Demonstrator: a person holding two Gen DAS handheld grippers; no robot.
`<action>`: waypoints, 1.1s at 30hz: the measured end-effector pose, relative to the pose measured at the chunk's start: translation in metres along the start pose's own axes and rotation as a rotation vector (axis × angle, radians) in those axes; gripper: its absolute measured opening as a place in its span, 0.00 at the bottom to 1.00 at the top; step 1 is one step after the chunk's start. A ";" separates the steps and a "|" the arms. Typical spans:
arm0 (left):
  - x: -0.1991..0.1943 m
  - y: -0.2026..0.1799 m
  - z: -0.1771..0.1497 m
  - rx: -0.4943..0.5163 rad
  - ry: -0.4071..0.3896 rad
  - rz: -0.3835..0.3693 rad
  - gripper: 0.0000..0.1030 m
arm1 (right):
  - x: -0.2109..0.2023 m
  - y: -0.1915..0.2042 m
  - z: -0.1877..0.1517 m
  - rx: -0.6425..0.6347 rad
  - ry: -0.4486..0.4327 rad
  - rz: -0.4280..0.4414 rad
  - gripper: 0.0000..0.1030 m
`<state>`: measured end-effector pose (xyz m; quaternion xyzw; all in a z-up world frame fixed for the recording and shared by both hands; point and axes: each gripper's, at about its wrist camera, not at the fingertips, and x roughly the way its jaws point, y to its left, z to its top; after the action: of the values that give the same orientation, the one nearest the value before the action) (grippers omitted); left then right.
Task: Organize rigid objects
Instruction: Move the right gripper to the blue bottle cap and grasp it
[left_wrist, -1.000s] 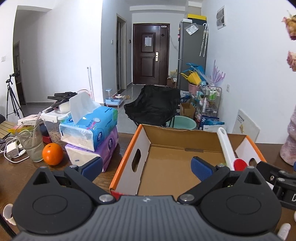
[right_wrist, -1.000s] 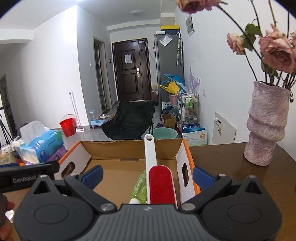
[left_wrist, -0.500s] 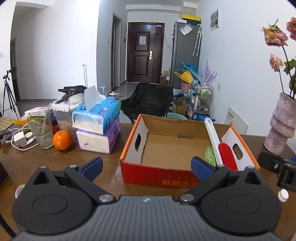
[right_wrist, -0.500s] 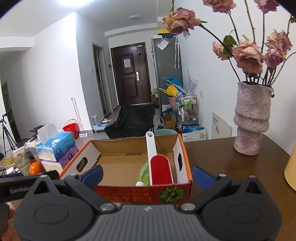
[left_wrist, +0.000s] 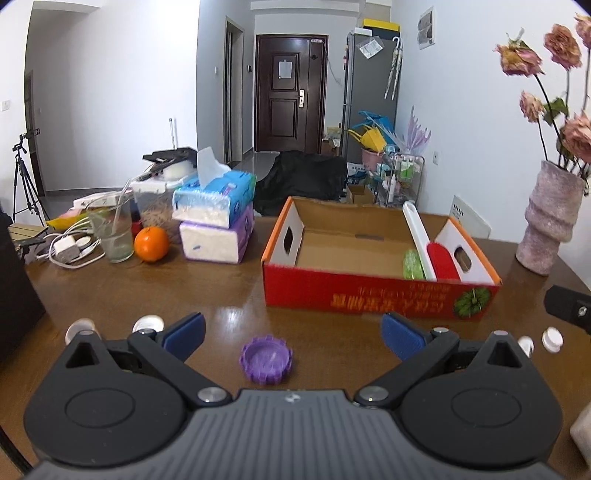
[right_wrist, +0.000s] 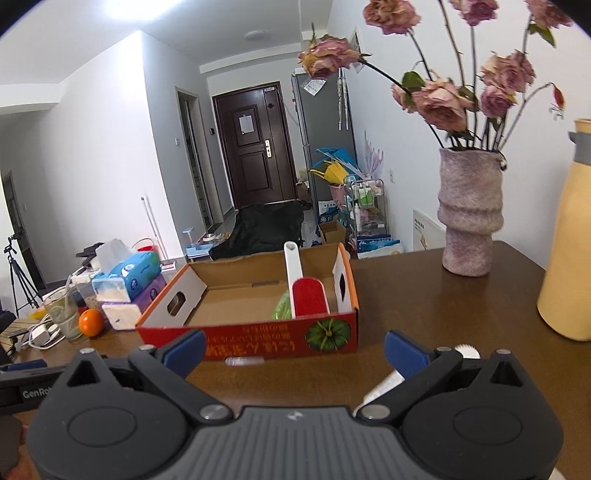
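Observation:
An open red-and-orange cardboard box (left_wrist: 354, 295) (right_wrist: 258, 341) stands on the brown table. Inside it at the right lie a white-handled red lint brush (left_wrist: 439, 258) (right_wrist: 308, 295) and a green item (left_wrist: 413, 264) (right_wrist: 281, 306). My left gripper (left_wrist: 291, 334) is open and empty; a purple ridged cap (left_wrist: 266, 359) lies on the table between its fingers. Small white caps (left_wrist: 552, 339) and silver caps (left_wrist: 147, 324) lie near it. My right gripper (right_wrist: 293, 349) is open and empty in front of the box. A white object (right_wrist: 384, 384) lies under its right finger.
Stacked tissue packs (left_wrist: 216, 221), an orange (left_wrist: 151, 243), a glass (left_wrist: 112, 234) and chargers sit at the left. A vase of dried roses (right_wrist: 469, 225) and a yellow jug (right_wrist: 569, 258) stand at the right. A clear pen-like item (right_wrist: 245, 361) lies by the box front.
Both grippers have pulled back from over the box toward the table's near side. The box front and the small caps on the table have come into view.

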<state>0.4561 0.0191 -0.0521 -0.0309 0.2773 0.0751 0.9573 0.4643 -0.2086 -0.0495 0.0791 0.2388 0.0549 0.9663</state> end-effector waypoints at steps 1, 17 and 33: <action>-0.005 0.001 -0.007 0.001 0.003 0.001 1.00 | -0.006 -0.002 -0.005 0.004 0.000 0.001 1.00; -0.065 0.008 -0.092 0.018 0.085 -0.027 1.00 | -0.077 -0.018 -0.098 -0.012 0.115 -0.036 1.00; -0.092 0.043 -0.133 -0.007 0.116 -0.006 1.00 | -0.081 0.008 -0.181 -0.070 0.276 -0.007 0.88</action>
<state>0.3026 0.0367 -0.1162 -0.0393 0.3320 0.0712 0.9398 0.3078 -0.1891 -0.1695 0.0364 0.3677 0.0702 0.9266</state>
